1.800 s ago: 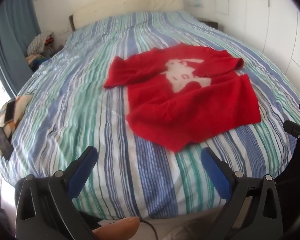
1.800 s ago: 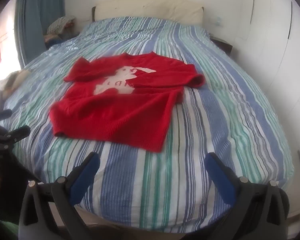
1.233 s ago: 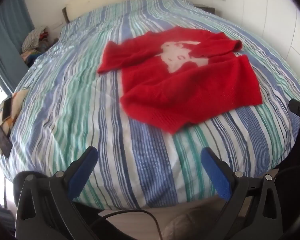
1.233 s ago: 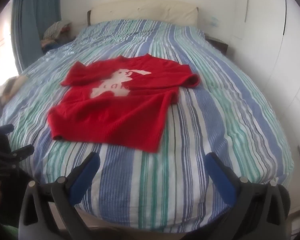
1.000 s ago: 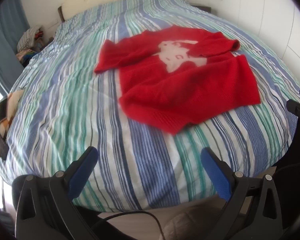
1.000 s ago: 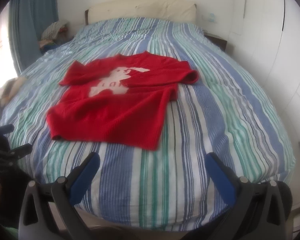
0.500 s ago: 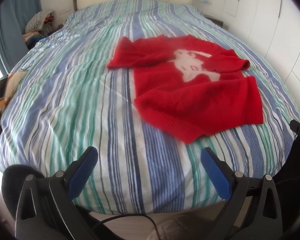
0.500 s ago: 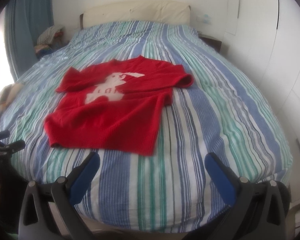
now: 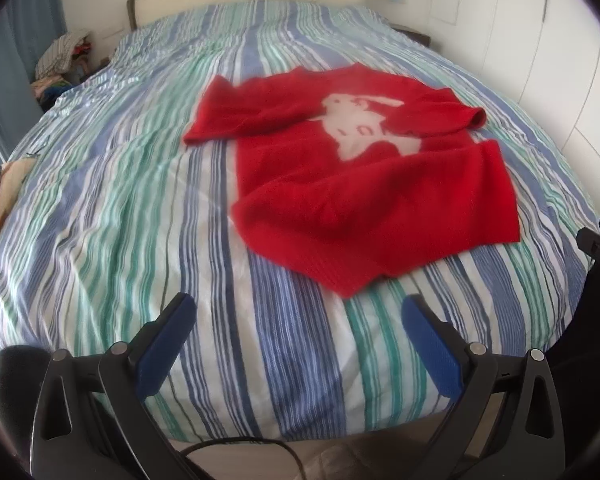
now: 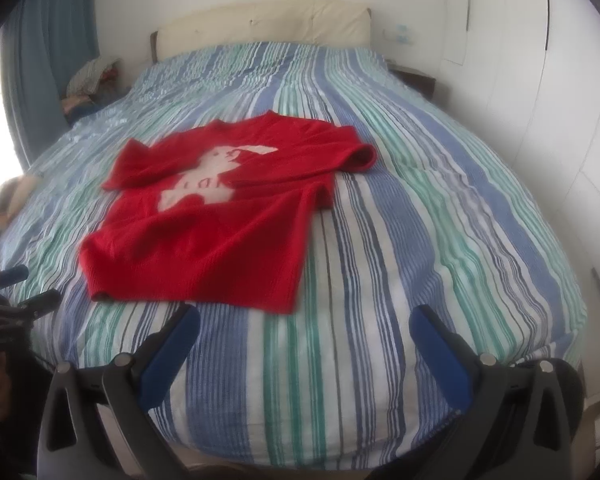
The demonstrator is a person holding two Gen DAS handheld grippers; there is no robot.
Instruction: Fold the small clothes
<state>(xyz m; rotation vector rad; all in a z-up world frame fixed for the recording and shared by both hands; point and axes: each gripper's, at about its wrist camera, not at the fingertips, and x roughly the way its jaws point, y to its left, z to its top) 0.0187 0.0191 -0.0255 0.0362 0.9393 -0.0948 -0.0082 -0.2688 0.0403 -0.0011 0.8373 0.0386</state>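
A red sweater (image 9: 364,184) lies flat on a big bed (image 9: 112,208), a bit past the bed's near edge. It looks soft and fuzzy, like knitted wool. On its front is a pale pink shape (image 9: 364,124) like a little animal, but the picture is too blurry to tell which one. One sleeve (image 9: 236,116) is folded across the top on one side, and the other sleeve (image 9: 448,116) is folded in on the other side, with its end rolled into a small round tube. The bottom hem is thick and ribbed.

The bed cover has long stripes of blue, green and white, and it is a little wrinkly. A cream padded headboard (image 10: 264,24) stands at the far end. A heap of clothes (image 10: 92,74) sits beside the bed near a blue curtain (image 10: 48,48).

The left gripper (image 9: 296,320) hangs over the bed's near edge, close to the sweater's corner. Its fingers (image 9: 168,340) are flat blue pads on black arms, spread wide apart, holding nothing. The right gripper (image 10: 306,328) is near the sweater's hem. Its fingers (image 10: 440,352) are wide apart too, with nothing between them.
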